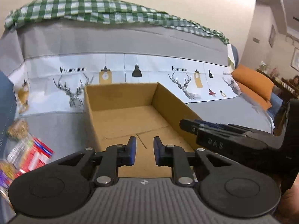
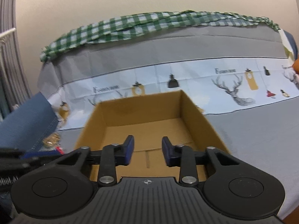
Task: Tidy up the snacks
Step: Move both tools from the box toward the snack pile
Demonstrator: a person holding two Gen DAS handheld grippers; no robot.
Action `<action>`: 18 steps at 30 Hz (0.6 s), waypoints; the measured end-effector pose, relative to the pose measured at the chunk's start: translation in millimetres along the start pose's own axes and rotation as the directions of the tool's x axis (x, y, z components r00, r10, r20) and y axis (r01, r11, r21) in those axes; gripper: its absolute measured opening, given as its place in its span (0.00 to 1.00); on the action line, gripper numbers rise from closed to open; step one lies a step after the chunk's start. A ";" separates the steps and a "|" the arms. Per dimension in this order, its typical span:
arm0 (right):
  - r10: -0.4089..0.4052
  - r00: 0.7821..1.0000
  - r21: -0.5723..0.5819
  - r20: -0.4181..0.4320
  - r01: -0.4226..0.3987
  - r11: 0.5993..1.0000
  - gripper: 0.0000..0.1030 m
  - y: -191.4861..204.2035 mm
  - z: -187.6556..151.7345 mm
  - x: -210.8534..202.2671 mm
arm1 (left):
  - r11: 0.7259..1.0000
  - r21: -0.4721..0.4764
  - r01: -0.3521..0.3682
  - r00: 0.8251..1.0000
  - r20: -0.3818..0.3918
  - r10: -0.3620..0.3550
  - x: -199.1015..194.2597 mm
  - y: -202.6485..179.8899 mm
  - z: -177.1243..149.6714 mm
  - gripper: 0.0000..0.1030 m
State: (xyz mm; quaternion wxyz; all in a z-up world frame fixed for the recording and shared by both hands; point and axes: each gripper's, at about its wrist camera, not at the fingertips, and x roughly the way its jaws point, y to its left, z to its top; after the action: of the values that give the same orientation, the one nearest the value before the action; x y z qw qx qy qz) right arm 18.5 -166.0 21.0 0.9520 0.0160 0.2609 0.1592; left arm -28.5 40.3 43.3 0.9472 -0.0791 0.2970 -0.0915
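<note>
**Grippers staged over empty box**

Left gripper (image 1: 144, 150) and right gripper (image 2: 147, 153) both hover parted and empty above the cardboard box (image 1: 119, 97), which sits open-topped to receive items. Snacks (image 1: 31, 155) lie at 9 o'clock beside it, probably the next pickup.

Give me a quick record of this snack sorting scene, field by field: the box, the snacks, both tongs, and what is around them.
box: open cardboard box, empty, standing on a grey cover
snacks: blurred pile of packets, red ones among them, outside the box on its left
left tongs: open, holding nothing, above the box's near end
right tongs: open, holding nothing, over the box's near edge
backdrop: cloth printed with deer heads and lamps, green checked fabric on top
progress: no snack in the box yet
</note>
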 end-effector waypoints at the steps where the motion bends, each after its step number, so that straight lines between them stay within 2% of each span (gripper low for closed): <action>1: 0.019 1.000 0.000 0.005 -0.019 1.000 0.30 4.5 0.5 -0.9 | 1.000 0.026 -0.017 1.000 0.004 0.017 -6.3 8.7 4.0 0.21; 4: 0.075 0.997 -0.011 0.007 -0.075 0.997 0.30 22.4 0.8 -2.2 | 0.996 0.073 -0.053 0.999 0.000 0.053 -18.9 37.8 9.0 0.21; 7: 0.141 0.990 -0.032 0.005 -0.141 0.990 0.31 44.8 -0.6 -2.9 | 0.993 0.070 -0.097 0.995 0.001 0.098 -31.5 78.5 -0.9 0.21; 9: 0.182 0.983 -0.053 -0.002 -0.182 0.982 0.31 61.7 -1.7 -2.1 | 0.989 0.036 -0.140 0.990 -0.001 0.140 -36.9 106.9 -18.0 0.21; 11: 0.223 0.975 -0.076 -0.009 -0.223 0.972 0.31 80.1 -4.2 -1.5 | 0.981 -0.060 -0.183 0.983 -0.023 0.182 -38.6 134.0 -39.1 0.16; 12: 0.246 0.969 -0.089 -0.013 -0.246 0.965 0.31 88.7 -5.5 -1.1 | 0.976 -0.098 -0.197 0.980 0.005 0.198 -43.8 143.8 -40.1 0.14; 13: 0.270 0.963 -0.104 -0.019 -0.271 0.957 0.31 98.6 -7.4 0.0 | 0.967 -0.127 -0.222 0.973 0.032 0.227 -48.2 151.5 -44.5 0.14; 16: 0.329 0.943 -0.141 -0.049 -0.333 0.932 0.31 124.2 -18.0 3.6 | 0.929 -0.178 -0.324 0.942 0.025 0.334 -44.8 164.4 -61.5 0.13; 18: 0.362 0.929 -0.166 -0.081 -0.370 0.914 0.31 140.1 -28.1 8.0 | 0.909 -0.204 -0.364 0.927 0.020 0.375 -41.3 171.1 -65.0 0.12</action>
State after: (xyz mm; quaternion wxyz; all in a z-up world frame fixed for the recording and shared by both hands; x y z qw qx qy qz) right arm -30.4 -32.1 8.8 0.8962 -0.0247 0.2612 0.3576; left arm -77.7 209.3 -21.8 0.9432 -0.1171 0.2864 0.1213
